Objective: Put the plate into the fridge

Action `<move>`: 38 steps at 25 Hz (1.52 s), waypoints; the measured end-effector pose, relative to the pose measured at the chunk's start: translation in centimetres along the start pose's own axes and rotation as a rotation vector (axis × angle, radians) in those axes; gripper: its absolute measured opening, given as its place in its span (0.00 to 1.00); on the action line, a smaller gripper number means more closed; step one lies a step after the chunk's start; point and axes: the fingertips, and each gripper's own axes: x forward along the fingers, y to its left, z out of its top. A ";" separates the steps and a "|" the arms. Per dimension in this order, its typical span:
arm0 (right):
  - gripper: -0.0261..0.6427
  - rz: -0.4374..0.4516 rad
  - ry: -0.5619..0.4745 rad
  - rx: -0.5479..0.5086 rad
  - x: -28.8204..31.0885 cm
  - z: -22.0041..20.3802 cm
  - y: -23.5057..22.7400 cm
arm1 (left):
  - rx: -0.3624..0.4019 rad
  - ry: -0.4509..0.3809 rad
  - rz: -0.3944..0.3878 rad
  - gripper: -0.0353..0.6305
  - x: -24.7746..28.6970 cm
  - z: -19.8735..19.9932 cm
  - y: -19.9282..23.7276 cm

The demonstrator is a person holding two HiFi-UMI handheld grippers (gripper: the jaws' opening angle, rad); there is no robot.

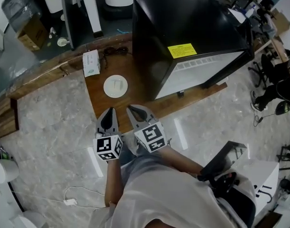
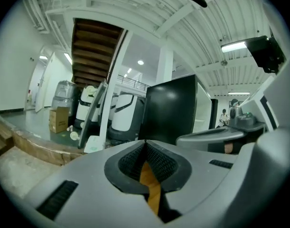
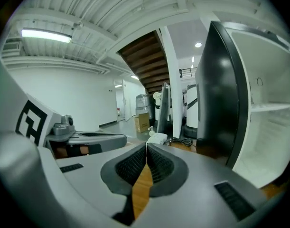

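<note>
With the fingers of my left gripper point(image 1: 110, 111) and right gripper point(image 1: 131, 109) pressed together and empty, the round white plate point(image 1: 115, 86) lies just ahead on the wooden desk point(image 1: 98, 101), nearer my left.

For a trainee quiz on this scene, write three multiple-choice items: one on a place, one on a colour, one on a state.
1. The plate lies:
A. on the wooden board, left of the fridge
B. inside the fridge
C. on top of the fridge

2. The sticker on the fridge top is:
A. red
B. yellow
C. blue

3. The left tool and right tool are:
A. wide open
B. shut on the plate
C. shut and empty

Answers:
1. A, the head view shows it on bare wood beside the fridge.
2. B, it is plainly yellow.
3. C, in each gripper view the pads meet with nothing between them.
</note>
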 end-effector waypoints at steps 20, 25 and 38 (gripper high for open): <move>0.07 -0.187 0.327 0.461 40.5 -3.8 -8.4 | 0.195 0.660 -0.441 0.09 36.0 -6.6 35.2; 0.25 -0.299 0.376 0.631 45.9 -7.4 -11.5 | 0.291 0.778 -0.551 0.18 42.9 -9.2 39.0; 0.32 -0.471 0.330 1.137 48.9 -14.3 -19.0 | 0.333 0.910 -0.684 0.21 50.0 -13.9 36.9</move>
